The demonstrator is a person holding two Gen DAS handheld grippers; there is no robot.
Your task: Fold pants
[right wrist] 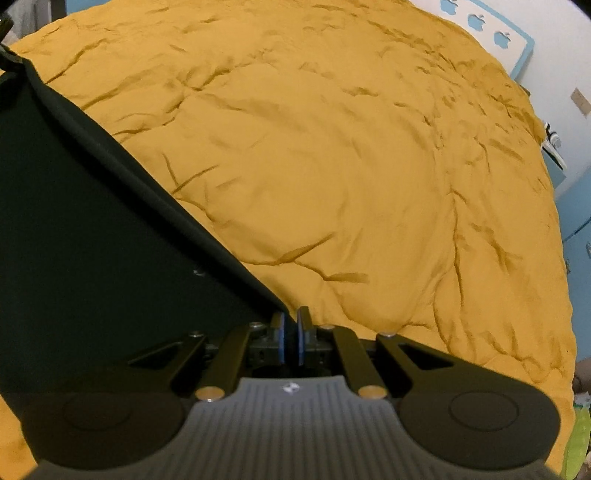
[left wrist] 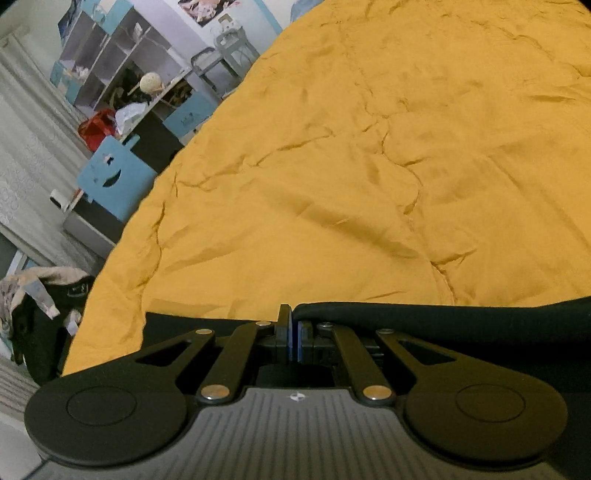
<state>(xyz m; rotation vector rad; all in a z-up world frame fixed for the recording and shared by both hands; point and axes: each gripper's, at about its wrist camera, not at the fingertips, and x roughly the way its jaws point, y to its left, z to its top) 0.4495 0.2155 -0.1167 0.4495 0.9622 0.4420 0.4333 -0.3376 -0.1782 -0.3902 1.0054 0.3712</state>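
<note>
Black pants [right wrist: 92,229] lie low over a mustard-yellow bedspread [right wrist: 332,147]. In the right wrist view their taut folded edge runs from the upper left down to my right gripper [right wrist: 291,325], which is shut on the fabric's corner. In the left wrist view the pants [left wrist: 443,314] stretch as a dark band from the right edge to my left gripper [left wrist: 293,325], whose blue-padded jaws are shut on the cloth. A flat part of the pants [left wrist: 177,321] shows left of those jaws. Most of the garment is hidden beneath the gripper bodies.
The wrinkled bedspread [left wrist: 369,166] fills both views. Left of the bed stand a grey shelf unit [left wrist: 122,62], a blue chair with a face cut-out [left wrist: 110,173], a red bag [left wrist: 96,127] and a clothes pile [left wrist: 40,295]. A blue-framed board [right wrist: 491,33] hangs on the right wall.
</note>
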